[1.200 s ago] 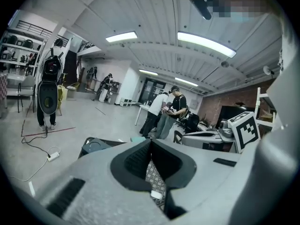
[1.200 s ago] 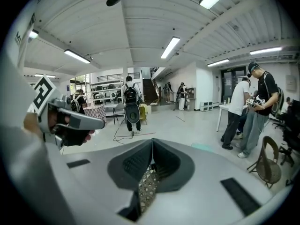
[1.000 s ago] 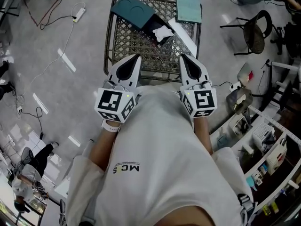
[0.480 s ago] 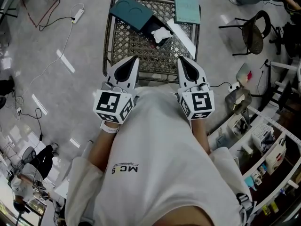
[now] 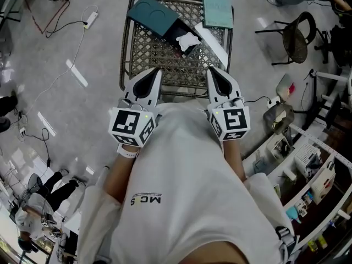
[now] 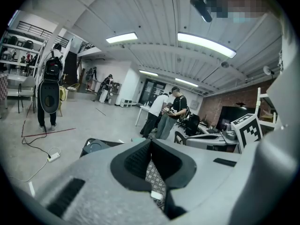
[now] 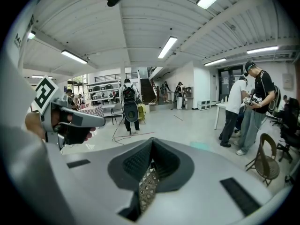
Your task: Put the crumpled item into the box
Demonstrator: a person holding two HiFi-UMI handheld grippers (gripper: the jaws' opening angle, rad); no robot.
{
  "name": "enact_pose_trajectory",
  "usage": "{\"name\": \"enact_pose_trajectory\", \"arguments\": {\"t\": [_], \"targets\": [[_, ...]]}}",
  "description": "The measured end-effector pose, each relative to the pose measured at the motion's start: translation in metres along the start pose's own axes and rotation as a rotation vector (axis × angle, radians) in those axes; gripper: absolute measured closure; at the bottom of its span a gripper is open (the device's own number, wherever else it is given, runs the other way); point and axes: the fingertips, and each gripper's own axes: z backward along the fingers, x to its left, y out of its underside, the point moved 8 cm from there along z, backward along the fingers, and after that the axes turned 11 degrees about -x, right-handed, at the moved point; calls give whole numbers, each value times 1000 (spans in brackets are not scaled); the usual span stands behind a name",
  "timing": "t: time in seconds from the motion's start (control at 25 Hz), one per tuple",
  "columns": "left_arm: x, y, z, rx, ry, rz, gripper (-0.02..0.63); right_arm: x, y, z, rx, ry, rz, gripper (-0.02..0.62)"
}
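A white crumpled item [image 5: 188, 39] lies on the black tray [image 5: 177, 34] that sticks out of a dark teal box [image 5: 154, 15], at the far side of a metal mesh table [image 5: 159, 59]. My left gripper [image 5: 157, 70] and right gripper [image 5: 212, 70] are held side by side over the table's near edge, close to the person's chest. Both are shut with nothing between the jaws. In the left gripper view the left gripper [image 6: 151, 142] points at the mesh, with the teal box [image 6: 96, 146] to the left. The right gripper [image 7: 152, 140] shows only mesh through its slit.
A flat light teal lid [image 5: 218, 7] lies at the table's far right corner, and a long white strip [image 5: 212, 40] lies beside the tray. Cables [image 5: 66, 34] run over the floor at left. A chair [image 5: 300, 37] and cluttered shelves [image 5: 308, 164] stand at right. People [image 7: 246, 107] stand further off.
Both grippers have drifted slightly left and stay shut. Nothing on the table has moved.
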Motion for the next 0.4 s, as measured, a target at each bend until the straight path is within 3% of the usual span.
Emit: {"name": "enact_pose_trajectory", "arguments": {"t": [0.4], "targets": [[-7, 6, 0, -1, -6, 8, 581, -8, 5, 9, 9, 5, 6, 578]]}}
